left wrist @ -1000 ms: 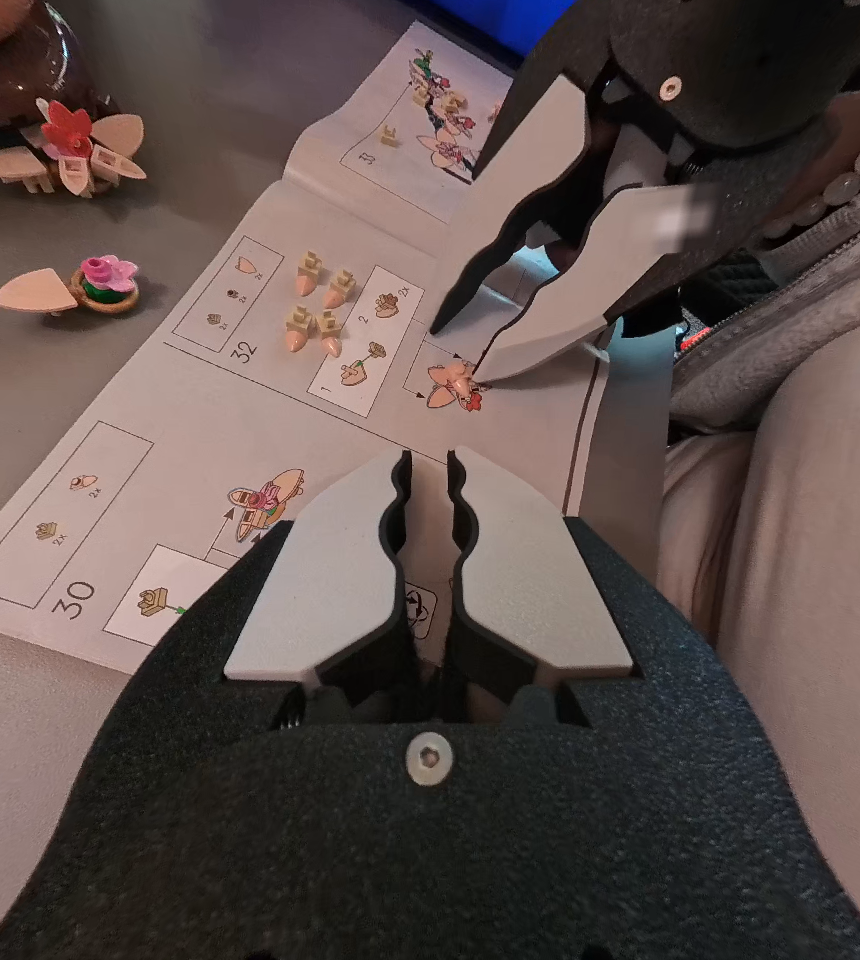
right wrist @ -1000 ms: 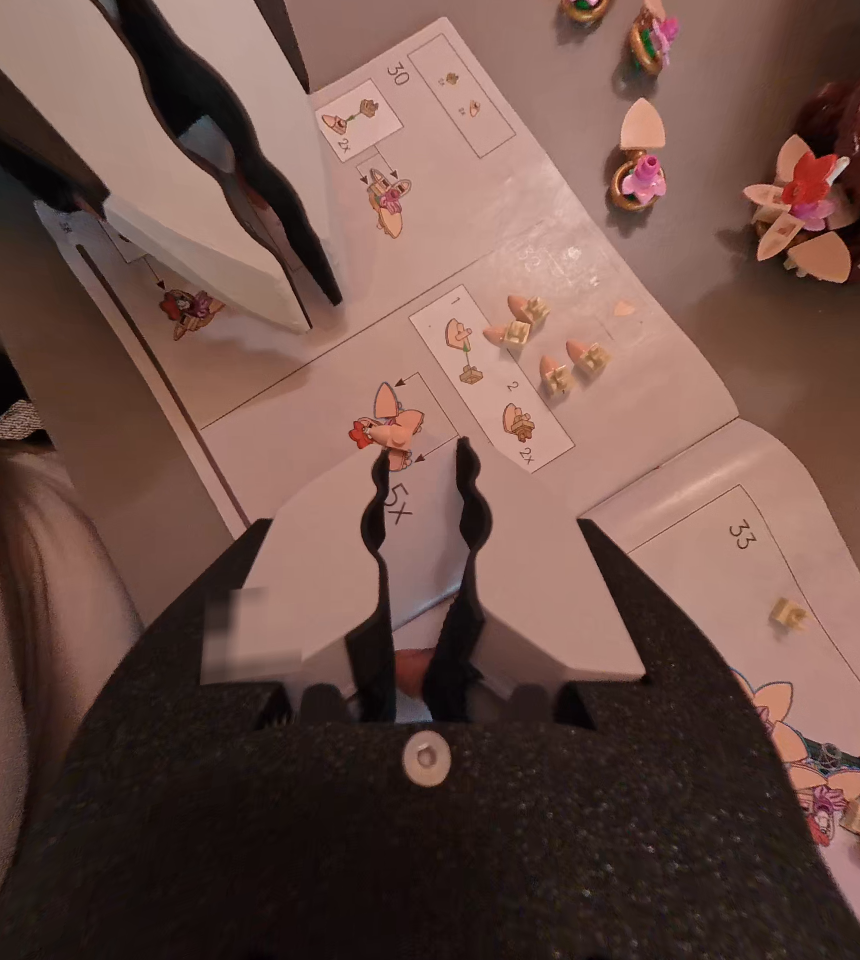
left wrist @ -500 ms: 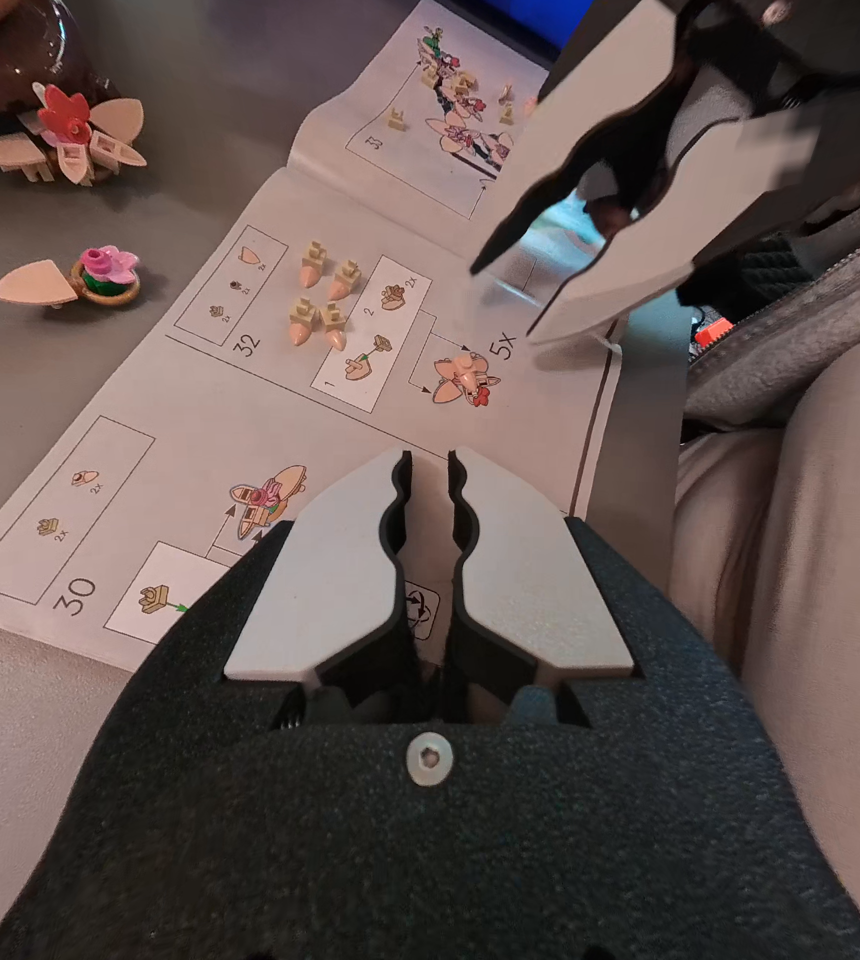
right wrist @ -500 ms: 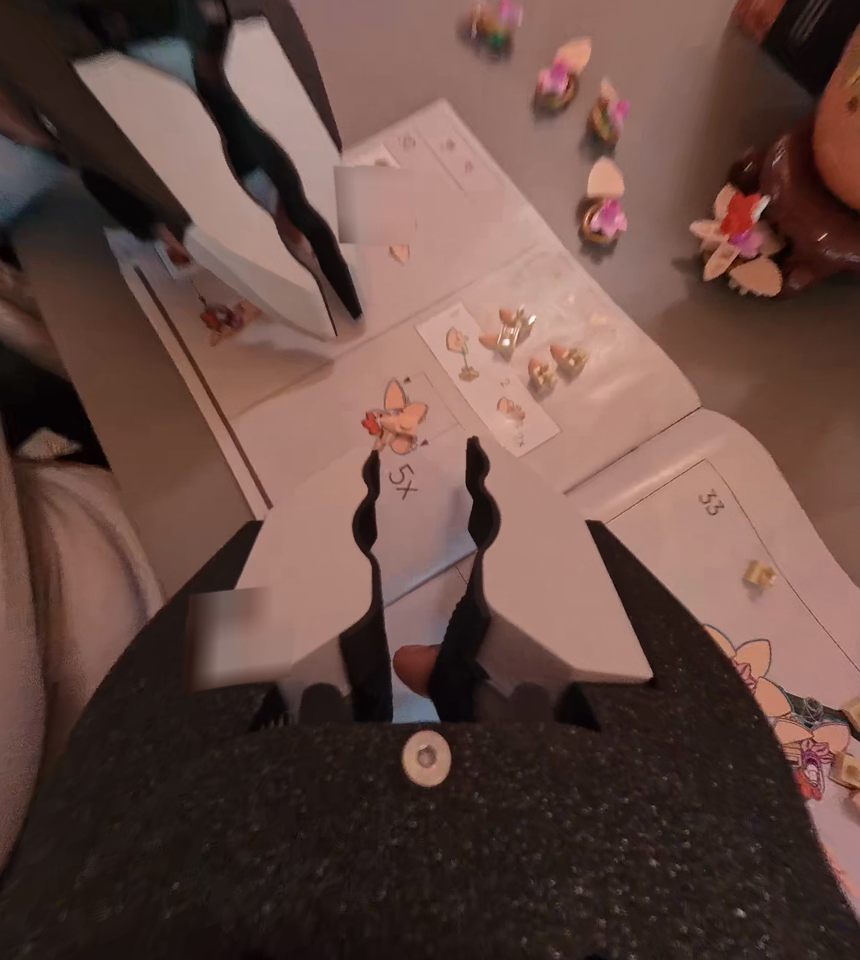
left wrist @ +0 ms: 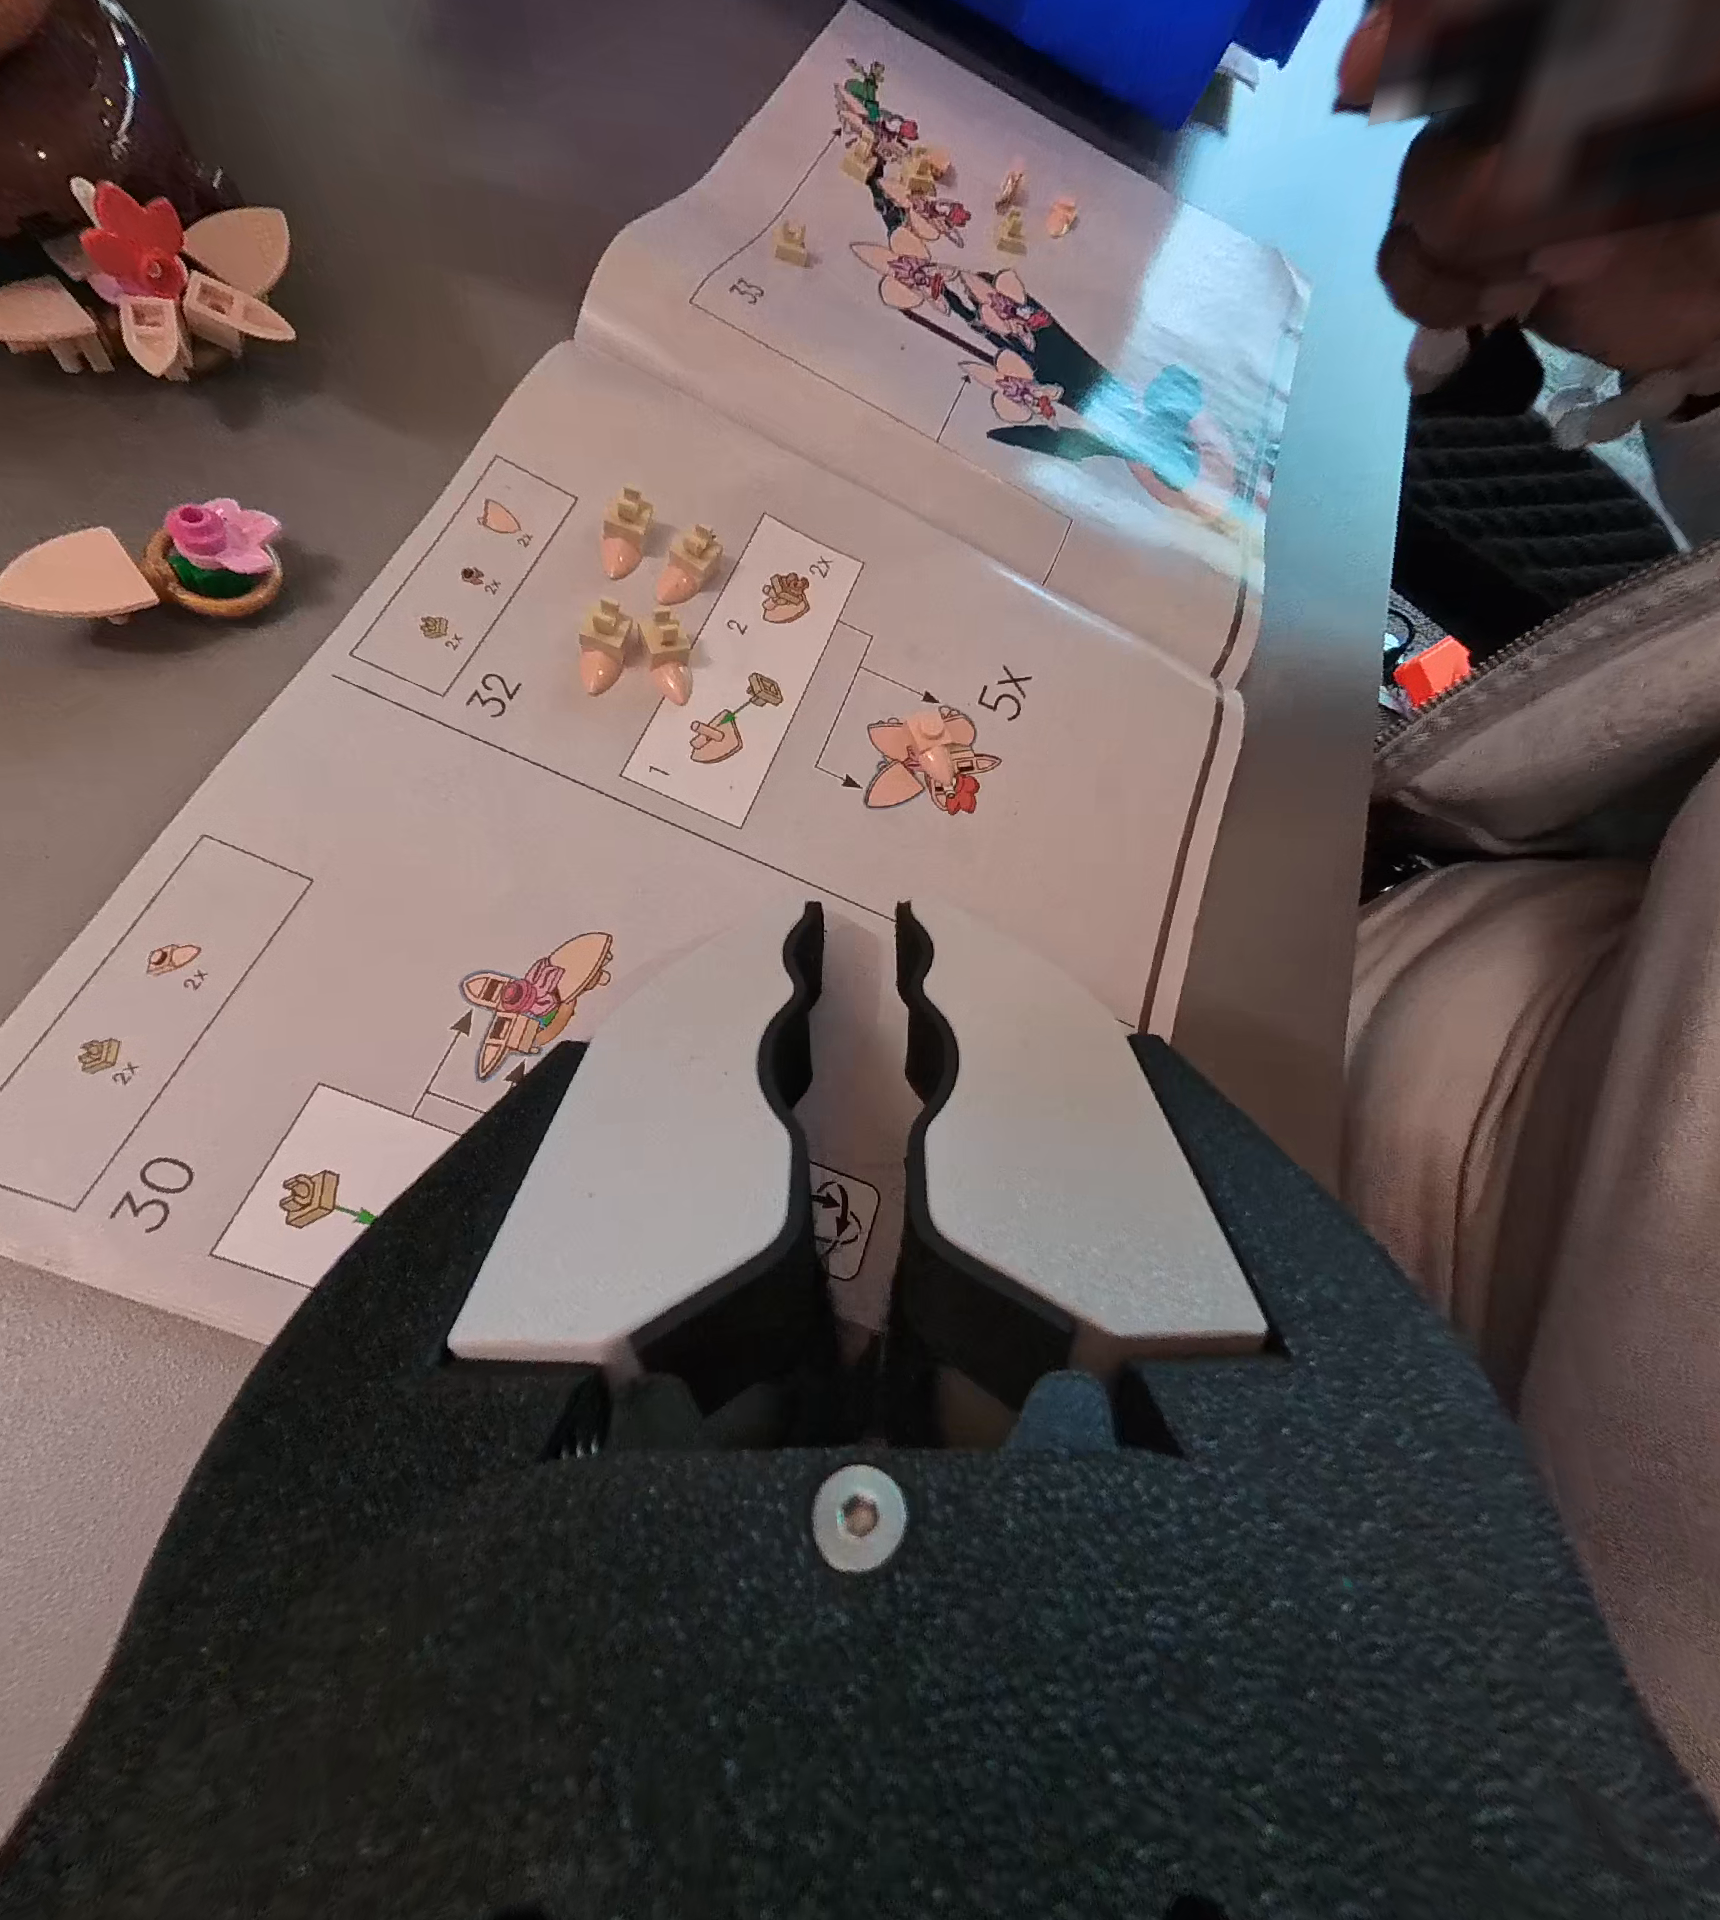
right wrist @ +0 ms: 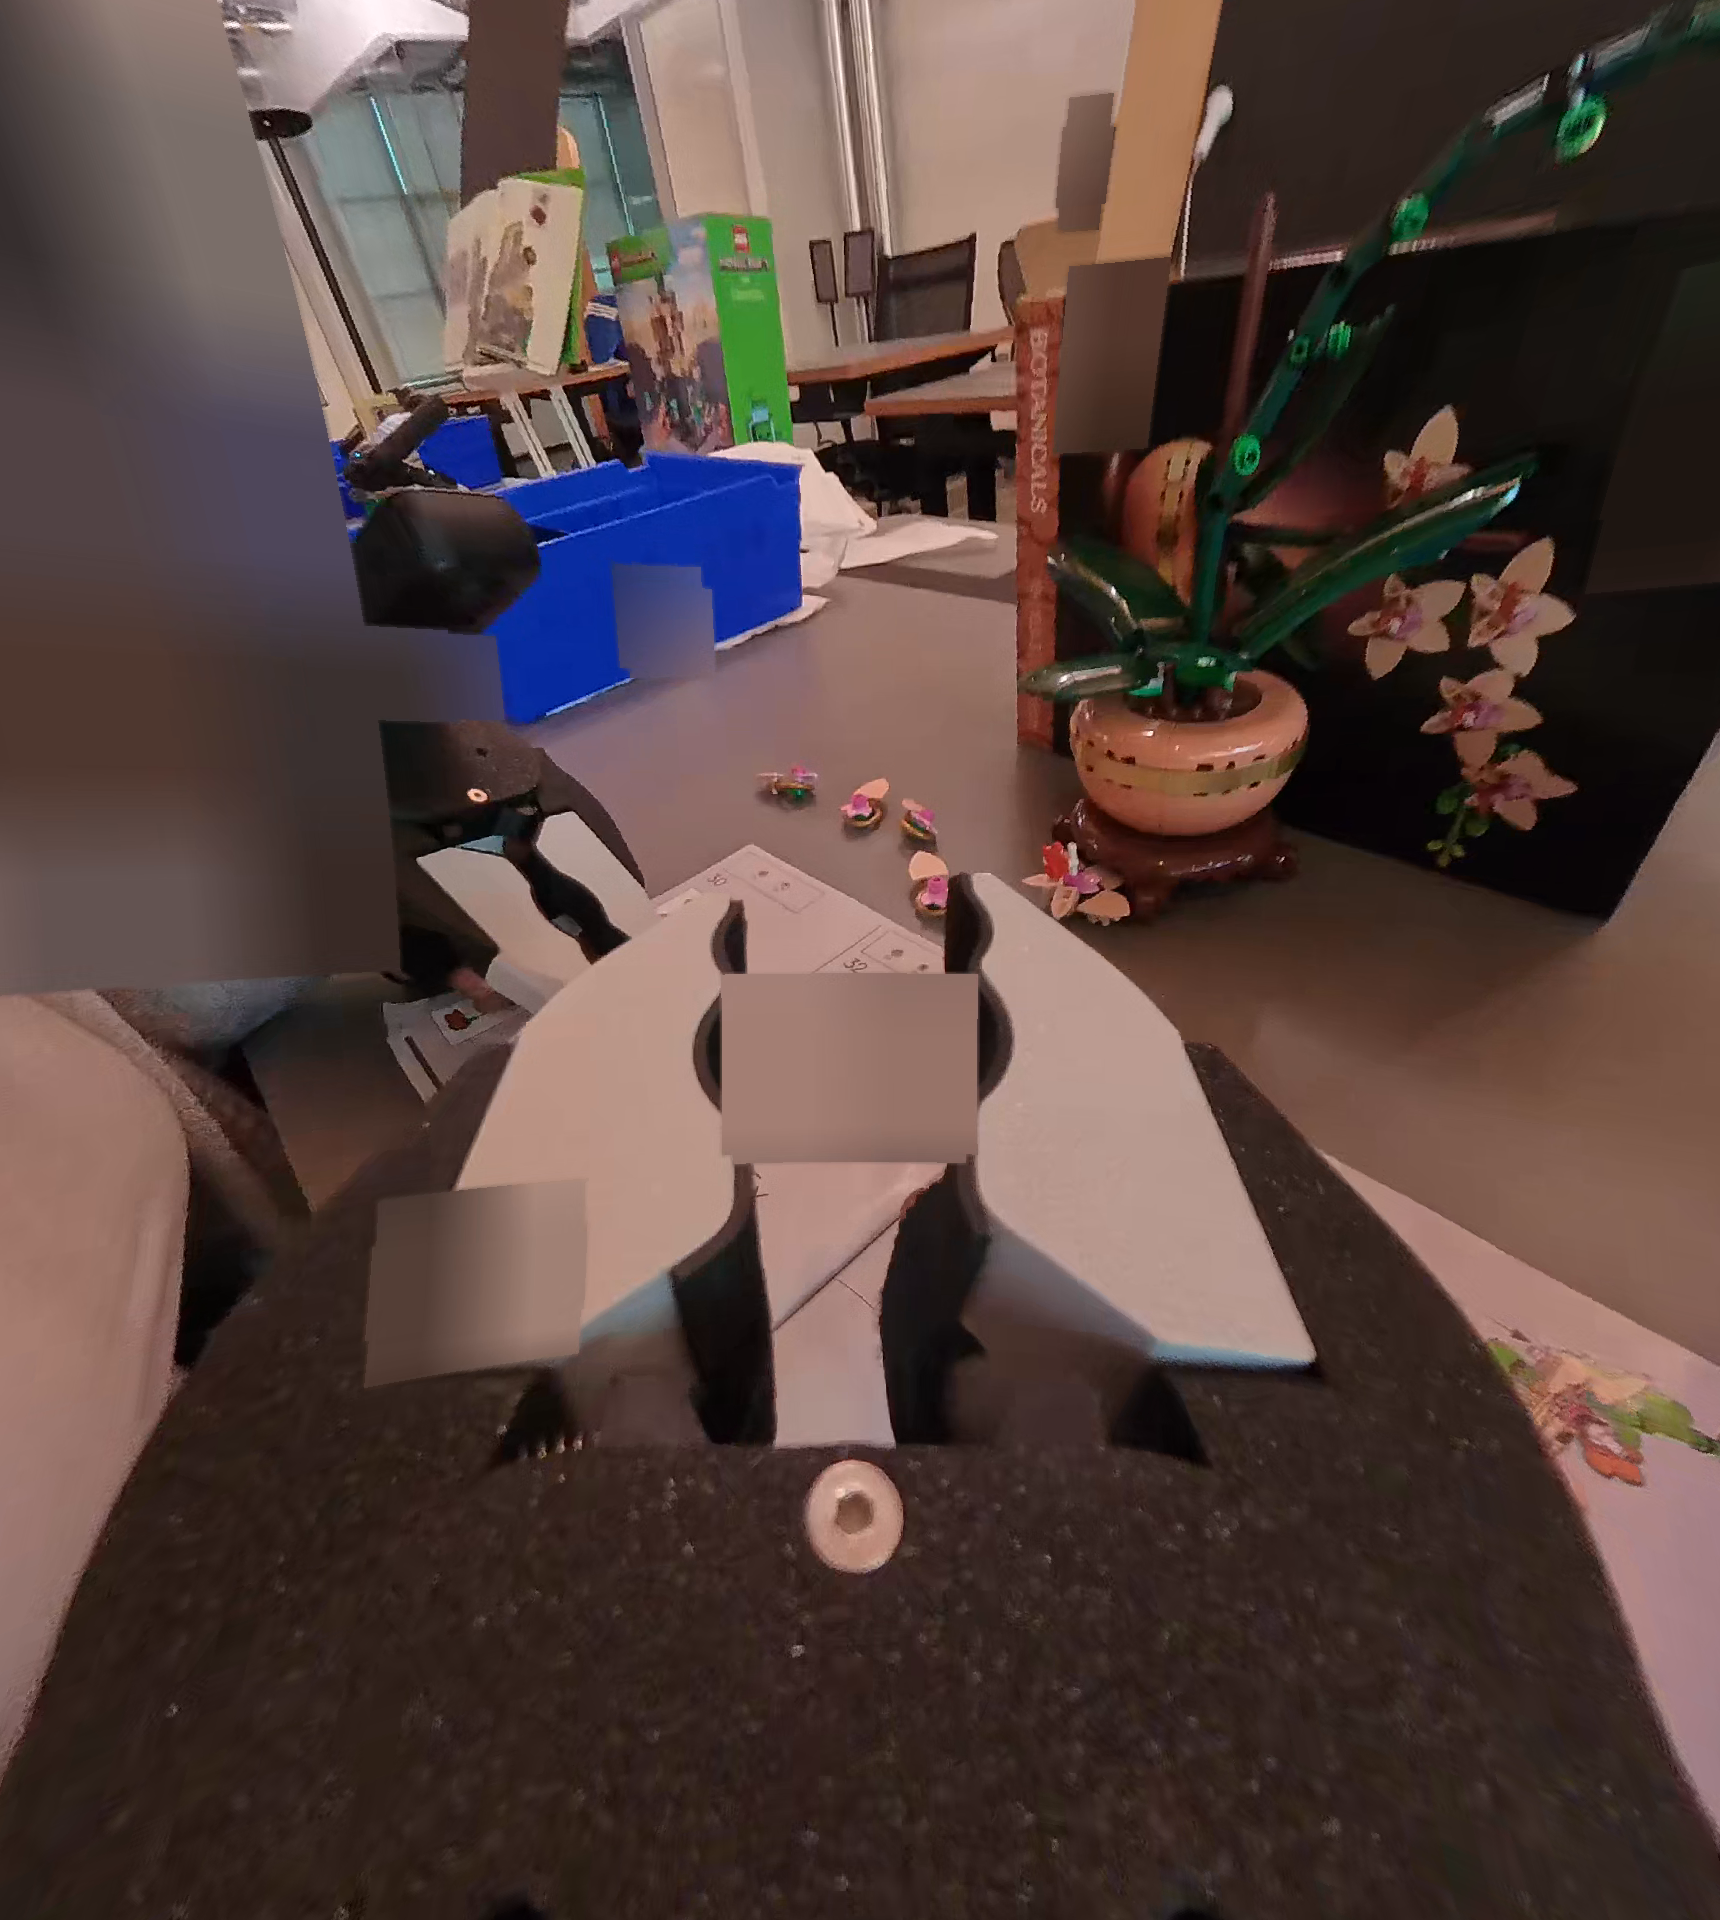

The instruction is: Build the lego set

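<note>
1. My left claw (left wrist: 854, 912) sits low over the open instruction booklet (left wrist: 482, 831), pointing along the page, tilted down. Fingers a narrow slit apart, nothing between them.
2. Ahead of it on the page: four small tan-and-peach brick pieces (left wrist: 643, 603); a peach piece (left wrist: 929, 753) lies to their right.
3. Left of the booklet on the grey table (left wrist: 25, 810): pink flower piece (left wrist: 212, 551).
4. My right claw (right wrist: 848, 914) is raised, about level, facing the brick orchid pot (right wrist: 1188, 758). Fingers spread wide, nothing gripped.
</note>
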`<state>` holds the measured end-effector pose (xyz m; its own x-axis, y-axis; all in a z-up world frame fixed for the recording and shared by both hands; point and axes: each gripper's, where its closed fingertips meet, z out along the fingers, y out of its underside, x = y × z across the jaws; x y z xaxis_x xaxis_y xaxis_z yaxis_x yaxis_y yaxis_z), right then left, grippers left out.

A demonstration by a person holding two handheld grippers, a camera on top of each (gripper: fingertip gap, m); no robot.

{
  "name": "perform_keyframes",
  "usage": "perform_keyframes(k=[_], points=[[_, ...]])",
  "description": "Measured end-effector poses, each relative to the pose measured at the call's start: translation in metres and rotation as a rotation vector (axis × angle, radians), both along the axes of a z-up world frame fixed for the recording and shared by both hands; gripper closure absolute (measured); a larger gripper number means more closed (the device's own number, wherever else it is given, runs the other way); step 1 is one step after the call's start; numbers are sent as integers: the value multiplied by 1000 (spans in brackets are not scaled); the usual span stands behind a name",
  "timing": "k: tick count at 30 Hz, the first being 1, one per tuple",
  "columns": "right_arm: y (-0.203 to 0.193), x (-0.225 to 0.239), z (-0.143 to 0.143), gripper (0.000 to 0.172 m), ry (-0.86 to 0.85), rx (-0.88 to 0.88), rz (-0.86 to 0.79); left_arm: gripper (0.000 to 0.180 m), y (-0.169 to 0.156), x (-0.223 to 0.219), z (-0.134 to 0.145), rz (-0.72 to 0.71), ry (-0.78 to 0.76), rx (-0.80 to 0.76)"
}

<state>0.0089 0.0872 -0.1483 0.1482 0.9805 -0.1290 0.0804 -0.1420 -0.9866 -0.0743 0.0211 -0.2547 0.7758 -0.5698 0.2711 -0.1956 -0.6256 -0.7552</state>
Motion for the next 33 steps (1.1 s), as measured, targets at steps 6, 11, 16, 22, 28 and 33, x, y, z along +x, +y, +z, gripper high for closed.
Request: perform_keyframes(k=[6, 11, 16, 22, 28, 33], points=[[-7, 16, 30, 171, 164, 113, -30, 167, 0, 0, 0, 2, -8, -2], [-10, 26, 57, 172, 265, 276, -48, 167, 0, 0, 1, 2, -10, -2], [-4, 17, 64, 135, 183, 415, -138, 167, 0, -1, 2, 6, -17, 2], [-11, 3, 56, 172, 100, 371, -81, 167, 1, -2, 2, 15, -20, 4], [-7, 1, 36, 172, 51, 264, -59, 167, 1, -2, 0, 19, -7, -8], [3, -17, 21, 158, 55, 245, -16, 167, 2, -4, 0, 31, 13, 5]])
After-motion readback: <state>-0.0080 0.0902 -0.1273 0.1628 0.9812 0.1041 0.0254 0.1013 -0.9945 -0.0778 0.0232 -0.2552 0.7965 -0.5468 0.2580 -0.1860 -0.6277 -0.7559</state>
